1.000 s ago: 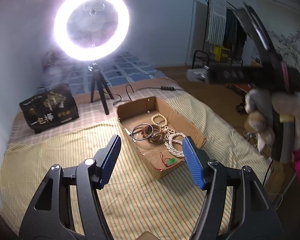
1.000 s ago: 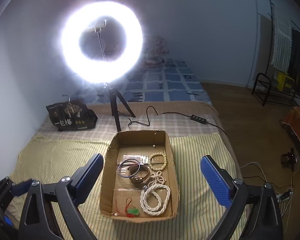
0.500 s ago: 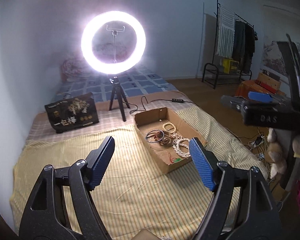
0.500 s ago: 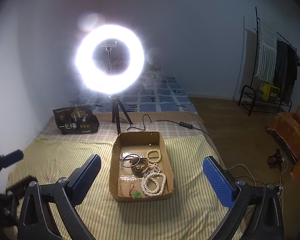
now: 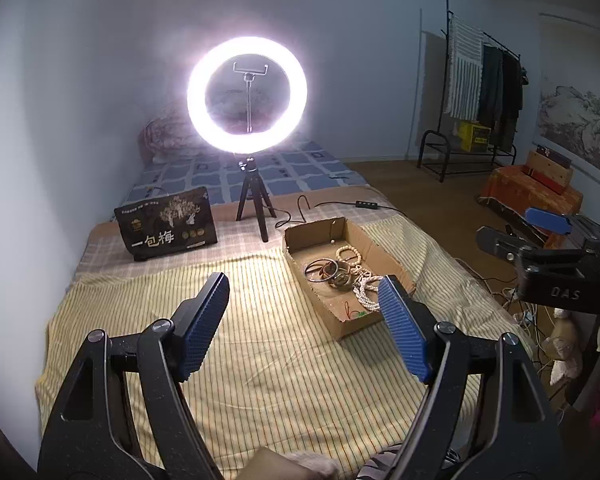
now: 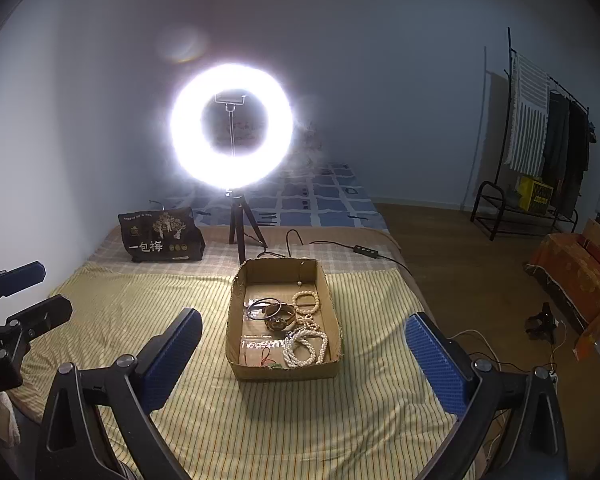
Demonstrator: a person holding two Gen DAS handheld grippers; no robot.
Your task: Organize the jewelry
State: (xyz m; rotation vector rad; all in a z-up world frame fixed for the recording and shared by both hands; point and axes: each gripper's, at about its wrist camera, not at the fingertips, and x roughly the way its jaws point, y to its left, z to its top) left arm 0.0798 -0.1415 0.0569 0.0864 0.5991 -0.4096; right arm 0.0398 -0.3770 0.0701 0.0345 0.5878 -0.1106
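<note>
- The left gripper (image 5: 303,292), black-armed with blue ribbed pads, is being held above the bed with its jaws standing wide apart; nothing is lying between them. The jaws have just been opening.
- The right gripper (image 6: 303,330), of the same build, is likewise being held clear of the bedding, jaws spread wide and nothing being gripped.
- In the left wrist view, the right gripper is being seen at the right edge; in the right wrist view, the left gripper is being seen at the left edge.
- A shallow brown cardboard tray (image 6: 236,320) is being carried on the yellow striped bed cover (image 6: 140,312), ahead of both grippers and untouched by either.
- The jewelry is being kept inside that tray: a white bead necklace (image 6: 304,346) coiled toward the near end, a cream bead bracelet (image 6: 306,301) further back, thin dark bangles (image 6: 262,307) beside a brown bangle (image 6: 280,314), and a small red-corded green pendant (image 6: 274,365) against the near wall.
- A single small pale bead (image 6: 299,282) is lying apart near the tray's far end.
- A lit white ring lamp (image 6: 231,128) on a black tripod is standing behind the tray; a black printed bag (image 6: 162,236) is standing to its left.
- A black cable with an inline switch (image 6: 366,251) is trailing across the bed behind the tray.
</note>
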